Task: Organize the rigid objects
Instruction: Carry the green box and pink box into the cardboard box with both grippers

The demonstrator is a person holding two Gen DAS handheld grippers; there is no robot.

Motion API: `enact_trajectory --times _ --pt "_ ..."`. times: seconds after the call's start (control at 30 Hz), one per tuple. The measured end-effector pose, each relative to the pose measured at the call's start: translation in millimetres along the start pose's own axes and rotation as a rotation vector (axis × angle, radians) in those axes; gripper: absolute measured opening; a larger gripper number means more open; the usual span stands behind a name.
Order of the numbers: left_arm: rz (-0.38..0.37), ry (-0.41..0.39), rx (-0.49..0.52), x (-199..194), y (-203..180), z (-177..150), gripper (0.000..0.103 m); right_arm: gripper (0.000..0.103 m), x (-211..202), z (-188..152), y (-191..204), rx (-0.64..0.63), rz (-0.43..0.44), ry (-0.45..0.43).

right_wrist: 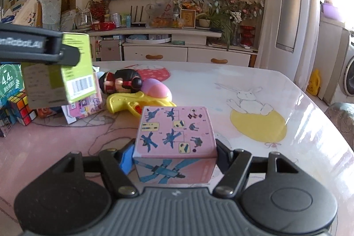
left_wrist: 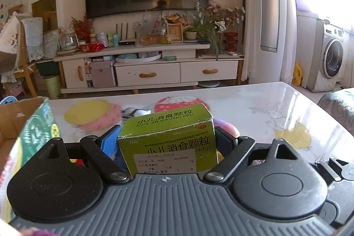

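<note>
In the left wrist view we saw the left gripper (left_wrist: 167, 140) at the bottom centre of the frame, its two fingers closed against the sides of a green medicine box (left_wrist: 168, 138), which stood upright between them, its printed front and a white pharmacy label facing the camera. At the left edge of that frame was an open cardboard box (left_wrist: 13, 123) with a green printed panel on its near side, and behind the held box lay the white table (left_wrist: 254, 103) with its cartoon prints. In the right wrist view the right gripper (right_wrist: 174, 154) sat at the bottom centre, its fingers pressed against both sides of a pink toy box (right_wrist: 174, 132) printed with blue figures; the box rested on the table (right_wrist: 221, 85), so this claw was gripping it. At the upper left of that frame the left gripper (right_wrist: 66, 54) appeared from the side, holding the green medicine box (right_wrist: 66, 76) clear above the table, its barcode face turned toward us. Below it, at the left of the frame, stood a colour cube puzzle (right_wrist: 22, 109) and a smaller pink carton (right_wrist: 86, 107). Near the middle of the frame, just beyond the pink toy box, lay a yellow toy gun (right_wrist: 124, 103), with a dark-haired doll figure (right_wrist: 121, 81) and a pink and purple egg-shaped toy (right_wrist: 157, 89) lying against it.
</note>
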State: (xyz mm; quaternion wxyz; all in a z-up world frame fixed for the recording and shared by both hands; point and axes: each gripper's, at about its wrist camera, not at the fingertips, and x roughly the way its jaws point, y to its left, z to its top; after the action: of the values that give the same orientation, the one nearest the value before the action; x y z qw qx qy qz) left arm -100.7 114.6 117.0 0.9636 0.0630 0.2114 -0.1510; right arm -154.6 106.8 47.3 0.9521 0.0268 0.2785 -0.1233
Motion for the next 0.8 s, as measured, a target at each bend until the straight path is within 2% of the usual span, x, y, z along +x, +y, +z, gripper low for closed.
enact_trajectory --times 0.57,0.8 --pt "0.035 -0.028 -0.063 -50 66 3 0.103 0.070 -21 12 46 -0.085 0.028 -0.049" --pt "0.060 -0.054 -0.109 -68 102 15 0.103 0.070 -30 26 82 -0.139 0.070 -0.079"
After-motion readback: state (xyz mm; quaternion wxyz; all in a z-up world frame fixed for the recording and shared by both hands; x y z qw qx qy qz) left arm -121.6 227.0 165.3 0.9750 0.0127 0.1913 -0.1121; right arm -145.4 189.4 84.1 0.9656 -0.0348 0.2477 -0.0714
